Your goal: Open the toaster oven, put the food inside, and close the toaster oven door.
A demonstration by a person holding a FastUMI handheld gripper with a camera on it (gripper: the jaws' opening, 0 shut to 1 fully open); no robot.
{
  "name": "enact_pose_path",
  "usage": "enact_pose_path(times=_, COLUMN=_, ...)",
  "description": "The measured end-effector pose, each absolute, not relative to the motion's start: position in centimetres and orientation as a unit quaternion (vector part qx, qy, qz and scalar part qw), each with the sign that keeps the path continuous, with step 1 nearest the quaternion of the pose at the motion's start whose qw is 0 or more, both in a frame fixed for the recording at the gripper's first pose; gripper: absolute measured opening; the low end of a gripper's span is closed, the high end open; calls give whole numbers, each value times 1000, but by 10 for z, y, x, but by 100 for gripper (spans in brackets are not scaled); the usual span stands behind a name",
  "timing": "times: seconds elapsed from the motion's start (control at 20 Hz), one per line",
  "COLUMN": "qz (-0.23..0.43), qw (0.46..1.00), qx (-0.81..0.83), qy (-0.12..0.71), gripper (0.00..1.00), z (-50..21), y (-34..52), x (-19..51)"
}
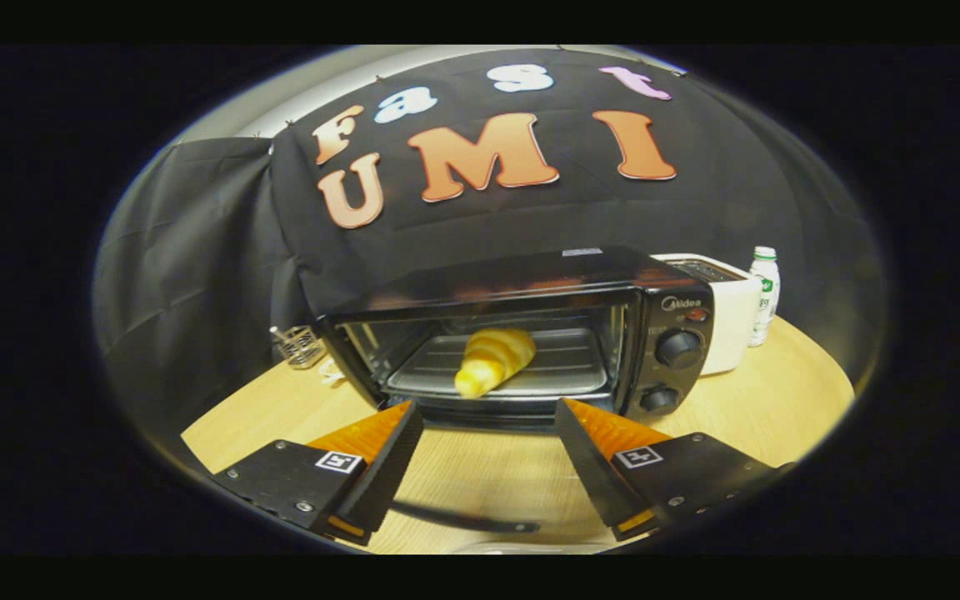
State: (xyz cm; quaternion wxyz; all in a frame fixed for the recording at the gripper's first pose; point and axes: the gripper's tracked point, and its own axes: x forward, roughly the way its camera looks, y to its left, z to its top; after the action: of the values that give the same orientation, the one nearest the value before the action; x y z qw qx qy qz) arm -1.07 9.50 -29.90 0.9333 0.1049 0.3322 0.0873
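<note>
Fingers of the gripper [488, 429] are seen spread and empty at lower centre, while the golden crescent-shaped croissant [492, 358] is lodged beyond them on the grey tray inside the open black toaster oven [530, 287], its long axis angled toward the left finger.

A toaster oven [530, 333] sits on a table [780, 392], its door [480, 500] folded down toward the hand-held gripper [488, 417], whose fingers are spread apart. A croissant [492, 358] lies on the tray [572, 367] inside. A toaster [726, 321] and bottle [764, 296] stand right of the oven, a wire basket [301, 346] left.
</note>
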Motion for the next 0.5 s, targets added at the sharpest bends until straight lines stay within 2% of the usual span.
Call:
enact_pose_path(times=0.3, qz=121, qw=911, qx=100, qy=381, gripper=94, z=-317, y=105, x=-81)
enact_pose_path(times=0.5, qz=118, qw=897, qx=84, qy=418, gripper=95, z=-333, y=98, x=-120)
